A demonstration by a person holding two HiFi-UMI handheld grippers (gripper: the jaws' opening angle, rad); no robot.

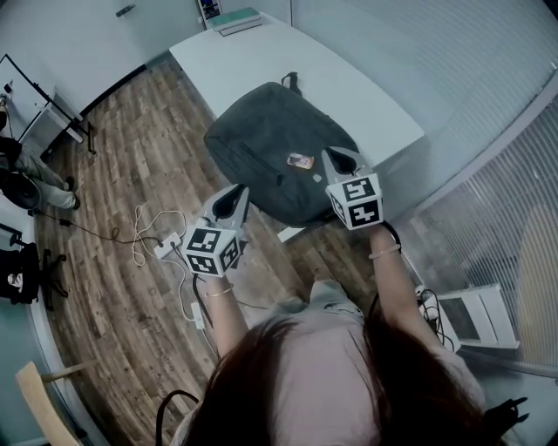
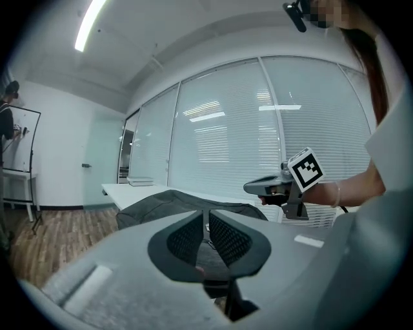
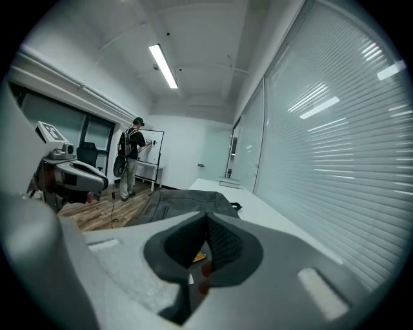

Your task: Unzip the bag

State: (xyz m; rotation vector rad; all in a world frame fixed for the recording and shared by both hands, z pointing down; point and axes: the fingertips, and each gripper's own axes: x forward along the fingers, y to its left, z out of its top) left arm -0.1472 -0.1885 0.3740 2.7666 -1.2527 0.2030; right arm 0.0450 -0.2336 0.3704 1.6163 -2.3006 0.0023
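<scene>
The dark backpack (image 1: 275, 148) is seen overhanging the white table's (image 1: 253, 52) 6 o'clock edge, with the left gripper (image 1: 234, 199) (jaws a slit apart, empty) at its 7 o'clock and the right gripper (image 1: 338, 158) (jaws together, empty) at 4 o'clock. Were fabric pinched instead of the zipper pull, the bag could be dragged off.

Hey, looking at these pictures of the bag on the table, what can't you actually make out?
Zipper and pull: head view, lost in the dark bag, too small.
Bag's near corner: head view, covered by the right gripper.
Label on the bag: head view, print too small.
Most of the bag's top: left gripper view, behind the fingers of the left gripper.
Stack at the far table end: head view, too small to identify.
</scene>
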